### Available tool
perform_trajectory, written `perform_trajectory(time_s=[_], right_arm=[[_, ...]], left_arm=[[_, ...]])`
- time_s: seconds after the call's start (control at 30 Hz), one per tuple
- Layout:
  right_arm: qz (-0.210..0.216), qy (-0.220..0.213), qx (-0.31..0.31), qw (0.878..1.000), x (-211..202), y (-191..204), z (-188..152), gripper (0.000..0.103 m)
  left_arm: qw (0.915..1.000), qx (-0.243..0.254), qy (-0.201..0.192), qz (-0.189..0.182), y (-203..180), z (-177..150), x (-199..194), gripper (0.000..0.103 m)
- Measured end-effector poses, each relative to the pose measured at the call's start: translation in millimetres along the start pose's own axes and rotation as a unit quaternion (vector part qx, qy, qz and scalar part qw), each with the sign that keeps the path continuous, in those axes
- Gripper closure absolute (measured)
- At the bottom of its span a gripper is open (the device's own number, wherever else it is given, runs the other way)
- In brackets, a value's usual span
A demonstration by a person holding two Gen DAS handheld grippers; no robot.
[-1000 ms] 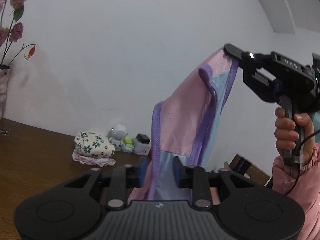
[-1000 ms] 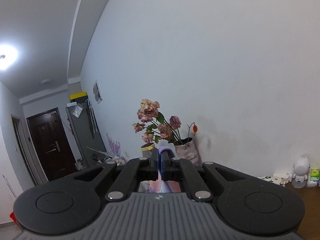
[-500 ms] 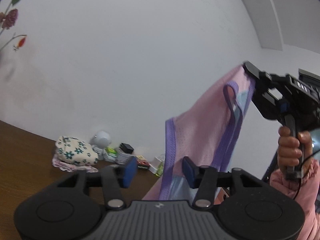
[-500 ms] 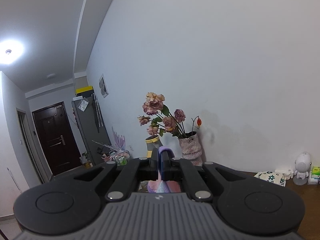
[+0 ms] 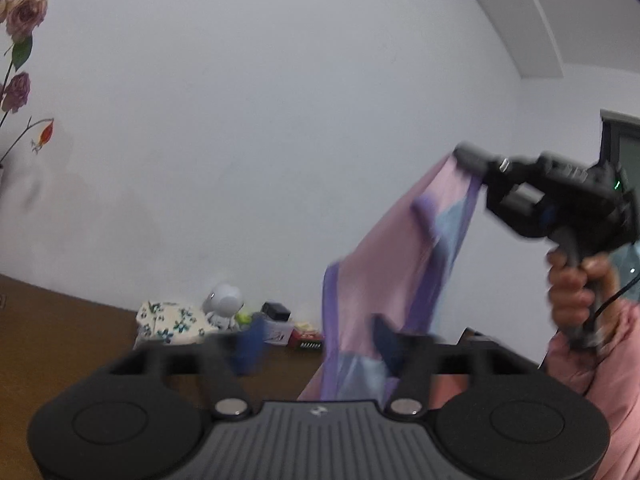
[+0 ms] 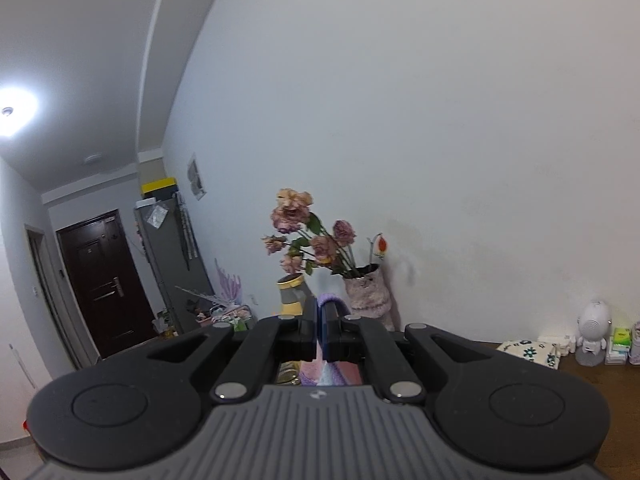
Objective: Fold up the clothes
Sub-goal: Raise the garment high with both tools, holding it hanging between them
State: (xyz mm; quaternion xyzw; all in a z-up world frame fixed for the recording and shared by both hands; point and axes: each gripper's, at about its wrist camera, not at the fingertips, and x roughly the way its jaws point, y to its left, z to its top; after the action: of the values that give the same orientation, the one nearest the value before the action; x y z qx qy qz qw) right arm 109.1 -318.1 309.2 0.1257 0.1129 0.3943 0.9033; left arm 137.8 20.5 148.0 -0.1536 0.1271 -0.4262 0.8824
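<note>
Fabric of one pink garment (image 5: 384, 264) with purple trim is hung in the air above the wooden table (image 5: 60, 340), its long axis slanting from the upper right down to the lower left. Its top corner is pinched by the closed right gripper (image 6: 320, 320), while the left gripper (image 5: 316, 340) is spread apart, the cloth hanging loose between its fingers (image 5: 248, 344). One folded floral garment (image 5: 172, 320) is seen on the table beside one small white robot toy (image 5: 224, 304).

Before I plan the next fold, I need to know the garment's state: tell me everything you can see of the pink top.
The pink top looks like thin, light fabric with purple edging and a pale blue inner panel. It hangs in the air, unfolded, above the wooden table. The right gripper is clamped on its upper edge; the left gripper stands open around its lower part, without pinching it.
</note>
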Motion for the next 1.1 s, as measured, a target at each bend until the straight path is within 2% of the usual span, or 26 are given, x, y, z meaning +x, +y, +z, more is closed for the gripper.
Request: perform_trajectory(time_s=[0.17, 0.23, 0.27, 0.3, 0.47, 0.63, 0.7, 0.8, 0.97, 1.03, 1.1], right_arm=[[0.013, 0.015, -0.008, 1.000, -6.6, 8.2, -9.1, 0.102], [0.023, 0.019, -0.007, 1.000, -11.0, 9.6, -13.6, 0.102], [0.027, 0.020, -0.007, 0.999, -13.8, 9.7, -15.6, 0.102], [0.027, 0.020, -0.008, 0.999, -16.5, 9.4, -16.7, 0.102], [0.006, 0.019, -0.001, 1.000, -22.1, -3.7, -20.0, 0.102], [-0.026, 0.020, -0.002, 0.999, -20.1, -16.7, -22.2, 0.102], [-0.045, 0.024, -0.007, 0.999, -15.1, -21.2, -19.4, 0.102], [-0.063, 0.015, -0.016, 0.998, -8.6, -22.2, -2.2, 0.102], [-0.031, -0.053, -0.040, 0.997, -26.8, 9.0, 52.6, 0.102], [-0.021, -0.071, -0.049, 0.996, -31.8, 22.2, 68.0, 0.102], [-0.026, -0.062, -0.054, 0.996, -24.4, 29.8, 76.5, 0.102]], left_arm=[[0.9977, -0.034, 0.005, -0.059, 17.4, -18.8, 23.3, 0.040], [0.9954, -0.048, 0.007, -0.083, 24.4, -26.3, 32.7, 0.062], [0.9940, -0.055, 0.008, -0.094, 27.9, -30.1, 37.4, 0.096], [0.9933, -0.055, 0.005, -0.101, 28.6, -33.4, 39.8, 0.102], [0.9931, -0.040, -0.036, -0.104, 17.9, -35.4, 27.3, 0.102], [0.9967, -0.015, -0.071, -0.037, 7.3, -8.2, 3.6, 0.102], [0.9964, 0.004, -0.084, -0.010, -0.8, 13.1, -8.5, 0.102], [0.9930, 0.045, -0.103, 0.034, -24.4, 62.7, -26.6, 0.102], [0.9771, 0.106, -0.151, 0.105, -85.3, 149.2, -63.6, 0.102], [0.9729, 0.114, -0.158, 0.125, -103.6, 167.2, -73.8, 0.102], [0.9706, 0.119, -0.157, 0.138, -111.0, 173.2, -77.1, 0.102]])
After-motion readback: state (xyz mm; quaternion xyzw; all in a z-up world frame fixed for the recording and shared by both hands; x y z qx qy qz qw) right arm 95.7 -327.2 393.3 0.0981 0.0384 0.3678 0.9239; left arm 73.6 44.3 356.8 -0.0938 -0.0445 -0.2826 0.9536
